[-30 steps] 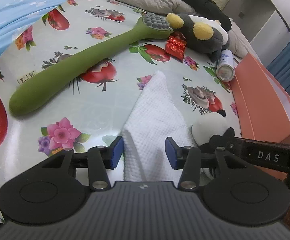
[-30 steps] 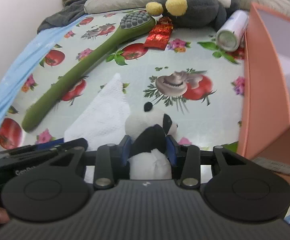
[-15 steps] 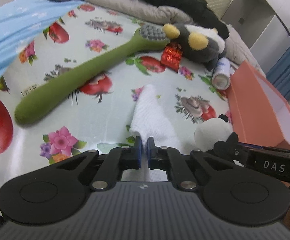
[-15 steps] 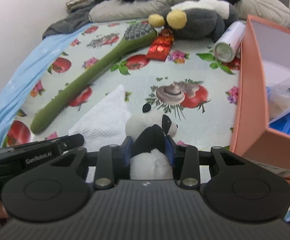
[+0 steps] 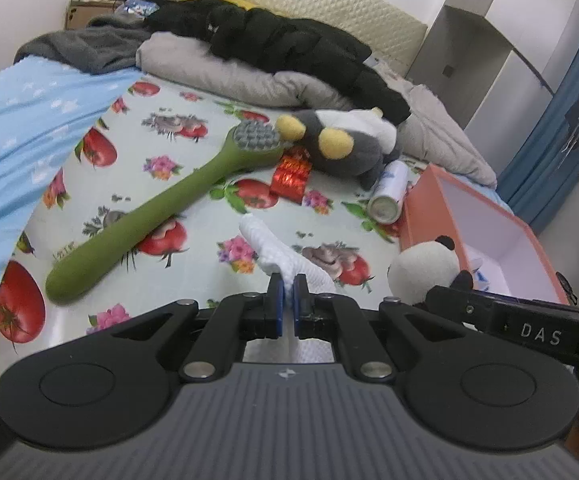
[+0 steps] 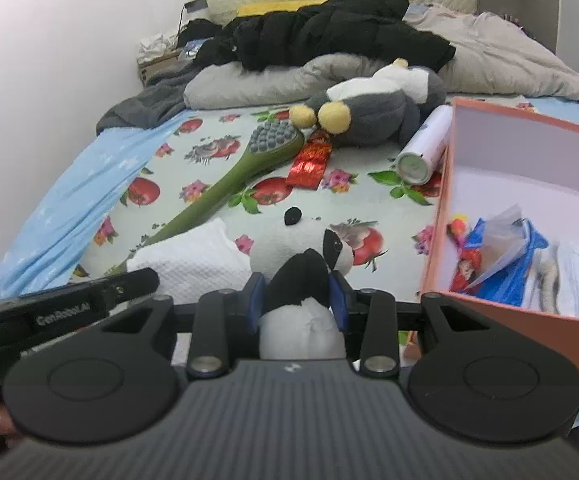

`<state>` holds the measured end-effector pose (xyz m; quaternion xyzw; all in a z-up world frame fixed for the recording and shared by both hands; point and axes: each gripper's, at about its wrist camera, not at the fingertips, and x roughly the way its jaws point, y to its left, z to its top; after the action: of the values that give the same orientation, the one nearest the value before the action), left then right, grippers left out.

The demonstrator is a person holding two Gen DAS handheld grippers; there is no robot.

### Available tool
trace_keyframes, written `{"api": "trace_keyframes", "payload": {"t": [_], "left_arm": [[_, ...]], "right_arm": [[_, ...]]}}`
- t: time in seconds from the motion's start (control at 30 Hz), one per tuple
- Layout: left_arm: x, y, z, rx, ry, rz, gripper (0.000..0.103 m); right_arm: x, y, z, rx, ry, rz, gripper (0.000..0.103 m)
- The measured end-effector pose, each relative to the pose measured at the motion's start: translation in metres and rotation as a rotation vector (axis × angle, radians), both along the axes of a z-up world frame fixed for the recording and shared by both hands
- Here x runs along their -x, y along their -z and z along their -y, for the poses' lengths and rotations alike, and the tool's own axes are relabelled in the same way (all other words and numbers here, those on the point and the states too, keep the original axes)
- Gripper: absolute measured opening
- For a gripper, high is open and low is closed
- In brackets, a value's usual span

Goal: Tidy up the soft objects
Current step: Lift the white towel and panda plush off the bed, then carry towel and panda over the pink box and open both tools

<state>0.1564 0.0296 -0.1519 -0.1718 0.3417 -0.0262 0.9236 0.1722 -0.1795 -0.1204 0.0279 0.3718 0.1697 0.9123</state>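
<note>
Left wrist view shows our left gripper (image 5: 288, 294) just clamped the white towel (image 5: 277, 248) and lifted it off the bed (image 5: 193, 240), while our right gripper's (image 6: 295, 294) jaws grip the panda plush (image 6: 301, 256), so both look box-bound (image 6: 525, 184).

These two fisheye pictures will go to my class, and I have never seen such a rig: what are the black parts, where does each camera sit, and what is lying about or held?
No robot here: a person holds a two-finger gripper in each hand, with a camera on each looking forward along the fingers. The black shapes at the bottom are the gripper bodies.

The left view shows the left gripper shut on a white towel. The right view shows the right gripper shut on a toy panda.

On the fruit-print cloth lie a green brush, a red packet, a grey plush and a white can. On the right stands an open orange box holding small items.
</note>
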Motion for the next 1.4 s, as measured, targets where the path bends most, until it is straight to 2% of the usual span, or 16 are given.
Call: {"api": "trace_keyframes", "payload": {"t": [0.23,0.47,0.7,0.83,1.07,1.4], "left_arm": [[0.008,-0.038,0.019,0.014,0.030,0.069,0.006],[0.016,-0.084,0.045,0.029,0.094,0.150,0.006],[0.017,-0.130,0.081,0.045,0.189,0.231,0.006],[0.009,-0.143,0.106,0.061,0.252,0.248,0.006],[-0.028,-0.134,0.162,0.056,0.351,0.217,0.006],[-0.119,-0.069,0.243,0.020,0.466,0.043,0.006]], "right_arm": [[0.012,-0.030,0.025,-0.013,0.024,0.053,0.038],[0.031,-0.072,0.046,-0.018,0.049,0.158,0.038],[0.048,-0.108,0.076,-0.038,0.111,0.235,0.038],[0.054,-0.120,0.096,-0.042,0.161,0.268,0.038],[0.044,-0.114,0.140,-0.030,0.262,0.271,0.038],[-0.014,-0.060,0.207,-0.009,0.392,0.137,0.038]]}}
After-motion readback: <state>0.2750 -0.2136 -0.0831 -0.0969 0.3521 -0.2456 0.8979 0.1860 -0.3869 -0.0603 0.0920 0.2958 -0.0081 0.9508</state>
